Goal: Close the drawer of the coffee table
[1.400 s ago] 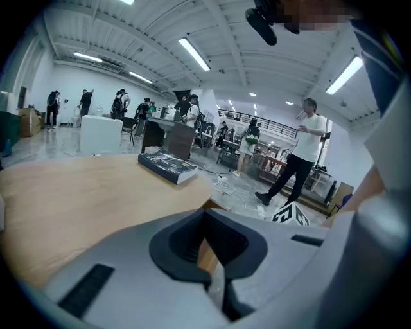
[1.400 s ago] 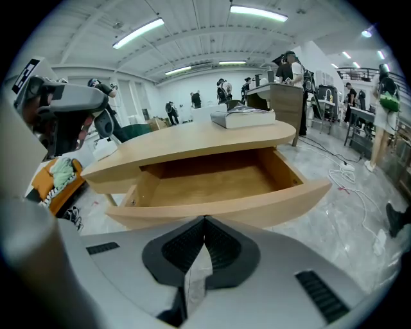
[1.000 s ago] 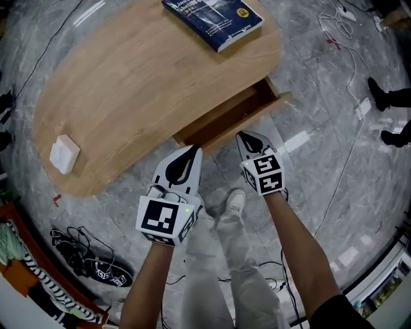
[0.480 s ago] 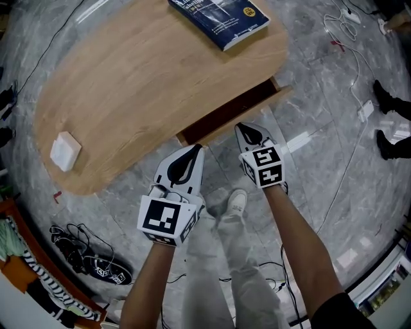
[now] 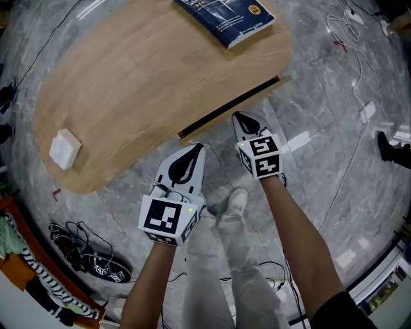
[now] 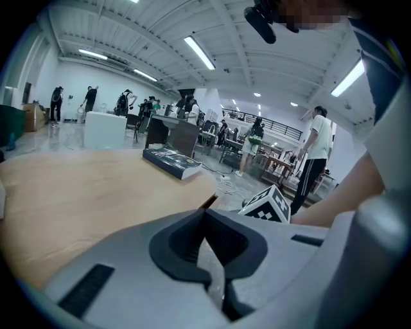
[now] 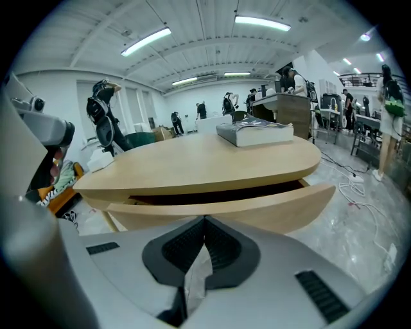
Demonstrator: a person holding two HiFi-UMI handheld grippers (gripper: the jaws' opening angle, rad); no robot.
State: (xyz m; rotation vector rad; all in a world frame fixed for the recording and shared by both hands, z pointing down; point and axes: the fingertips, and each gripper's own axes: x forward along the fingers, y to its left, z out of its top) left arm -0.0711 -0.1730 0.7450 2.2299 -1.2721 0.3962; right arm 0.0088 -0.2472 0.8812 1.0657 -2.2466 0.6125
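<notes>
Drawer (image 7: 270, 207) nearly home now, only a thin dark slit left under the top of the coffee table (image 5: 141, 77). My right gripper (image 5: 239, 117) has its jaws pressed together with nothing between them, tips right at the drawer's front panel. My left gripper (image 5: 194, 150) is pinched together too, empty, its tip just beside the table's edge. Blue book (image 5: 226, 19) lies on the far corner above. A second ago that drawer gaped wide; it's slid well in, and my right gripper has followed it.
</notes>
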